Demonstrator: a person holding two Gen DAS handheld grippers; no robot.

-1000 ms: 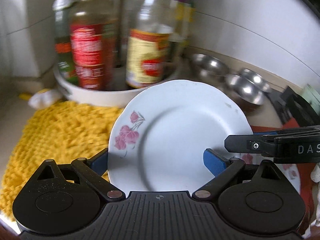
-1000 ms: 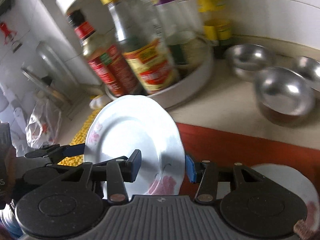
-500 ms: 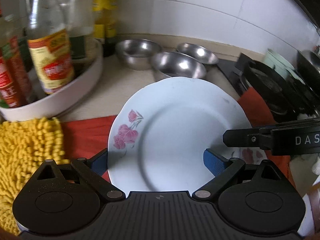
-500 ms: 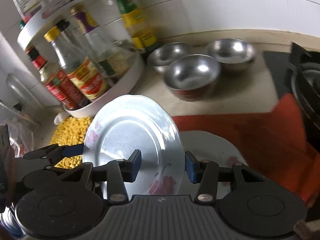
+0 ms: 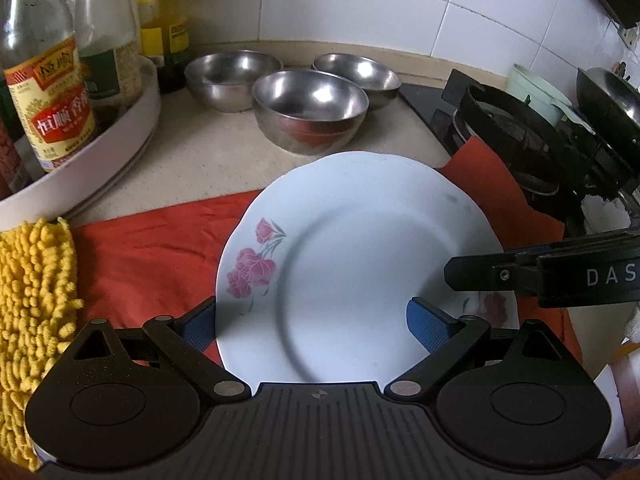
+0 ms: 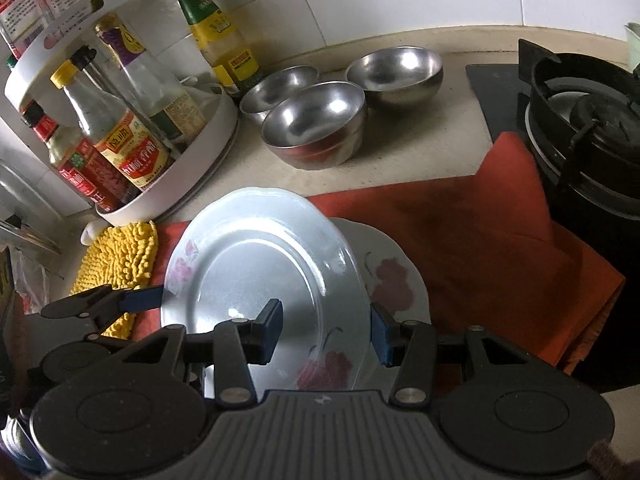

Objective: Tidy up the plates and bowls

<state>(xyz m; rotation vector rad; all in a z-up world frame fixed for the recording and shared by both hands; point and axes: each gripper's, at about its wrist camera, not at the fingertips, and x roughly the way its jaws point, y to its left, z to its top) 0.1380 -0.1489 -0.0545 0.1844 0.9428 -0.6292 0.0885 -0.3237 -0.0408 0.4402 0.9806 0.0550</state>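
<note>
Both tools on one plate (image 5: pixel 360 264), centre of both views: my left tool (image 5: pixel 316 324) is clamped across its near rim, my right tool (image 6: pixel 326 334) is clenched on the rim at the plate's right side (it shows at the right edge of the left view). Two grips because it's wide, thin and slick; I judge one would let it tip. It's held tilted, above a second floral plate (image 6: pixel 394 276) lying on the red cloth (image 6: pixel 472 236) at lower centre, so stacking looks like the goal.

Room: three steel bowls (image 6: pixel 316 120) upper centre, well apart. Bottle tray (image 6: pixel 192 164) and yellow mat (image 6: pixel 120 256) at left, stove (image 6: pixel 580 128) at right. Bare desk (image 6: pixel 432 152) between the bowls and the cloth. The lower plate's rim is the edge to watch.
</note>
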